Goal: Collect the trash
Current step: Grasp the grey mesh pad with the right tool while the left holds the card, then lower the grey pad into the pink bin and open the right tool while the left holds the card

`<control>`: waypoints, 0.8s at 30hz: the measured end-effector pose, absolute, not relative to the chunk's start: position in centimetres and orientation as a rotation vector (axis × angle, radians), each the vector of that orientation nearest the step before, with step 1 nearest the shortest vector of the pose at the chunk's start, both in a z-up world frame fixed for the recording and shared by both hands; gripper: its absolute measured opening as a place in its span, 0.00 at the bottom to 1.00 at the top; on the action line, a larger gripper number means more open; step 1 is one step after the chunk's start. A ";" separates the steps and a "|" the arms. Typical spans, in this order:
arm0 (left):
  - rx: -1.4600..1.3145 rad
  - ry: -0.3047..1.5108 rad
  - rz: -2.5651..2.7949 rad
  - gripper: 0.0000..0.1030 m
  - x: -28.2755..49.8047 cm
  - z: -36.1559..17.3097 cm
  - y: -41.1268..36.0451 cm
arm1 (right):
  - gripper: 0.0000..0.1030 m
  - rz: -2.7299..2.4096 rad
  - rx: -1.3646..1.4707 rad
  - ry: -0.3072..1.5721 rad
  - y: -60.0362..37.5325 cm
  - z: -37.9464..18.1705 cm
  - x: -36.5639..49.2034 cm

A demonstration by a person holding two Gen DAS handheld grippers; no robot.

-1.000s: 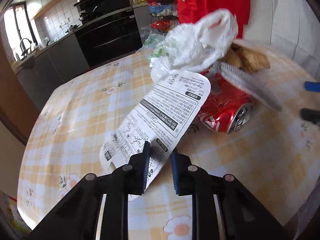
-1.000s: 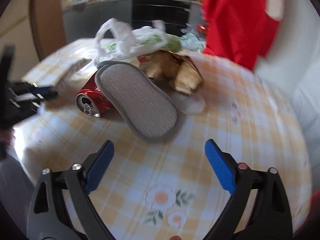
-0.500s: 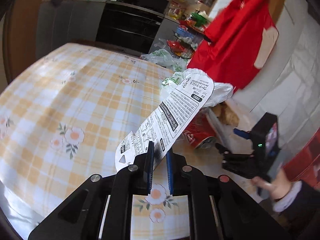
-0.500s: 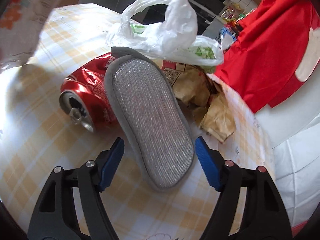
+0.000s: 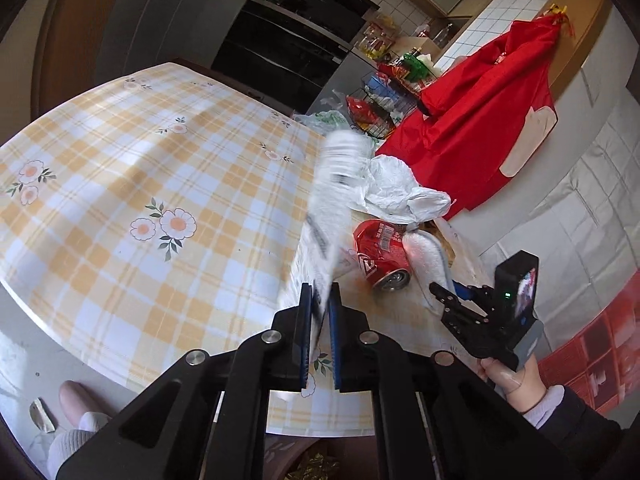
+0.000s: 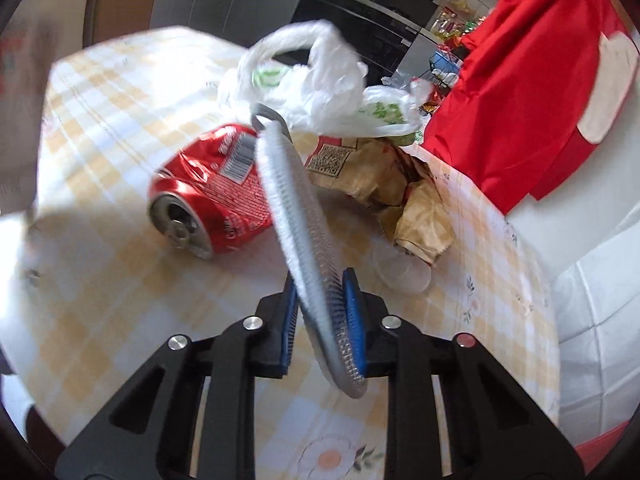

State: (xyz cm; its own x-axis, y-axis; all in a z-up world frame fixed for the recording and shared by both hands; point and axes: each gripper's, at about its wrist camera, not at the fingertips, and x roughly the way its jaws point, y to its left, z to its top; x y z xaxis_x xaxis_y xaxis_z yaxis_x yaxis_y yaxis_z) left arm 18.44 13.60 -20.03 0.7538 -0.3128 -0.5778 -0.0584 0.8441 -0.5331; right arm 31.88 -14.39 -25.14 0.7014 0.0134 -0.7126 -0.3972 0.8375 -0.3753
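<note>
Half a second ago our right hand-held gripper stood wide apart around the grey slipper sole; now its blue pads have come together on the sole's near end, and the sole is tipped up on edge, its far end still close against the crushed red can. We read that as the second piece of trash secured, so both hands now carry something. Our left hand-held gripper remains clamped on the white printed wrapper, which has swung from showing its broad printed face to standing nearly edge-on and is blurred with motion; its pads are almost touching, with only the thin sheet between them. The rest of the trash stays on the table, at its far side: the can, the white plastic bag draped behind it, the crumpled brown paper bag, and a small clear piece just beside the right pads. We judge the next step to be carrying the wrapper and the sole away to wherever the trash goes; no bin shows in either view. The sole is held by one end only, so it may droop or twist as we lift.
</note>
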 end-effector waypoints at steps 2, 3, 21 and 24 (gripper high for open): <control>-0.563 0.707 -0.152 0.08 18.2 -19.8 13.5 | 0.21 0.262 -0.479 0.769 -15.1 -24.2 30.9; -0.557 0.704 -0.153 0.07 18.0 -19.7 13.4 | 0.21 0.269 -0.456 0.772 -15.3 -23.9 30.6; -0.487 0.643 -0.240 0.07 15.0 -15.2 9.9 | 0.20 0.317 -0.116 0.704 -19.4 -17.8 22.5; -0.475 0.629 -0.254 0.07 14.2 -14.3 9.3 | 0.20 0.325 -0.113 0.673 -19.5 -16.5 20.5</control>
State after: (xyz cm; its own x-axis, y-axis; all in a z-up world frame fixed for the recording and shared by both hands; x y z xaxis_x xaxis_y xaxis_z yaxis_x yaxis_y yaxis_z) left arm 14.24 9.27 -14.33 0.7824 -0.3674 -0.5028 0.0851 0.8629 -0.4981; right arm 20.53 -19.52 -16.46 0.7338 0.2584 -0.6283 -0.3308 0.9437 0.0018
